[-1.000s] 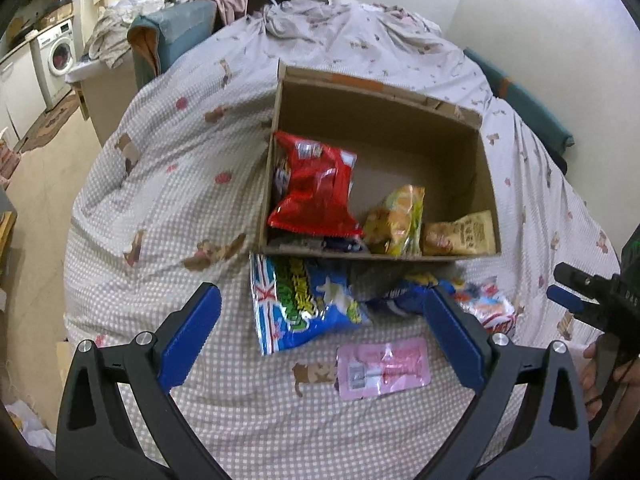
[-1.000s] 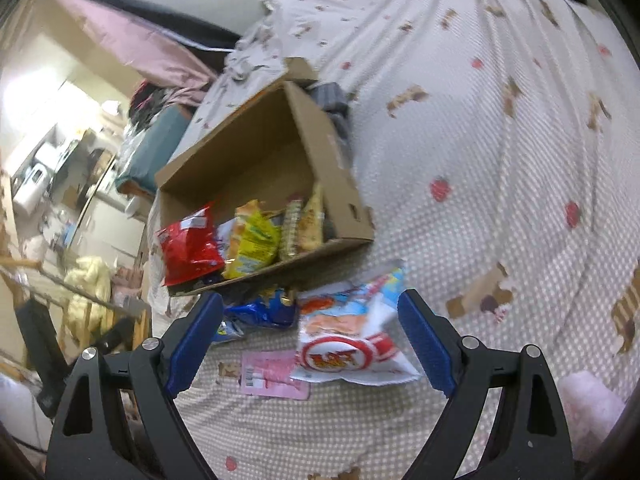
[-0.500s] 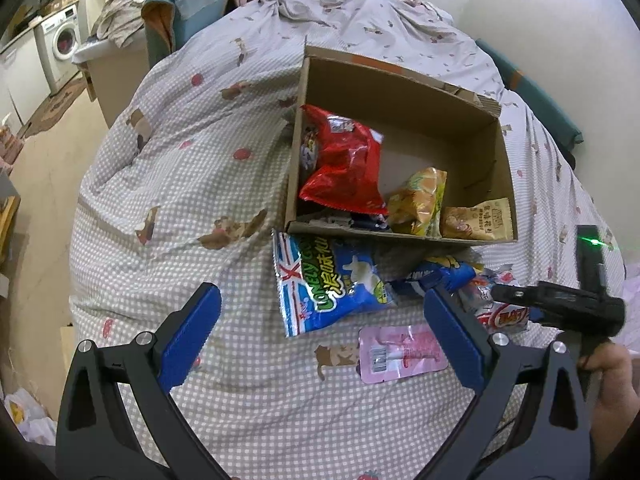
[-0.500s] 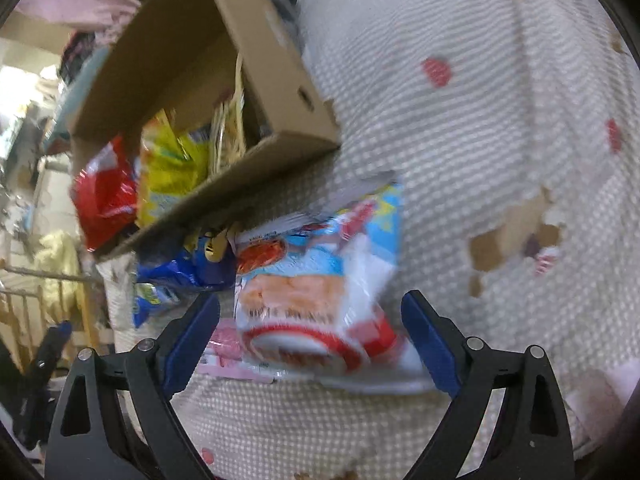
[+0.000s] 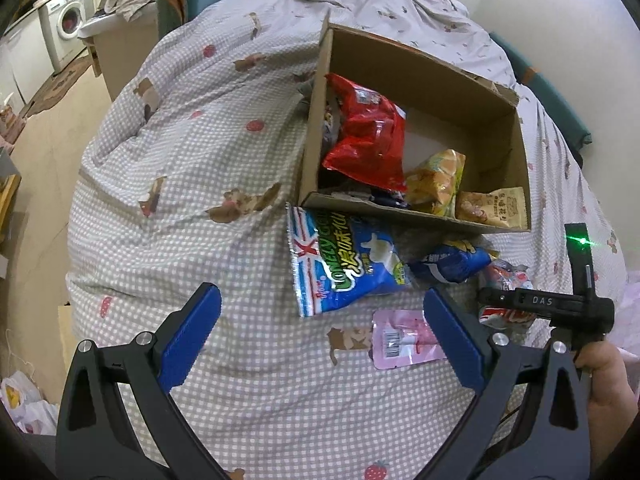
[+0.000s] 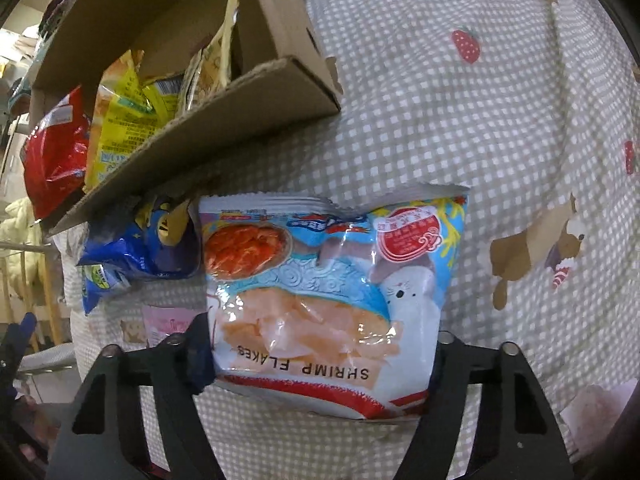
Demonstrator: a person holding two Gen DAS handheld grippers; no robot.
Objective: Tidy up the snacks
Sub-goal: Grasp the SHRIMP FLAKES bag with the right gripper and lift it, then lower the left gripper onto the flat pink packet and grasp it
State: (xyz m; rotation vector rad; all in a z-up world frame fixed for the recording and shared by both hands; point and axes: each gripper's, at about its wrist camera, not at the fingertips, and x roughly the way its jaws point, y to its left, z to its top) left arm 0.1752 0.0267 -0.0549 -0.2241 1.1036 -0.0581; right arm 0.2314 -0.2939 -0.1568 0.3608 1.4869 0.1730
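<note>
The right gripper straddles the shrimp bag at lower centre, fingers at its edges; whether they already pinch it I cannot tell. The bag is puffy and slick, so a grip on one corner could let it slip or burst. The left gripper hangs spread above the blue bag, near the box at upper right.

The left wrist view looks down from high above the cardboard box; the right wrist view sits low beside the box's near corner.
</note>
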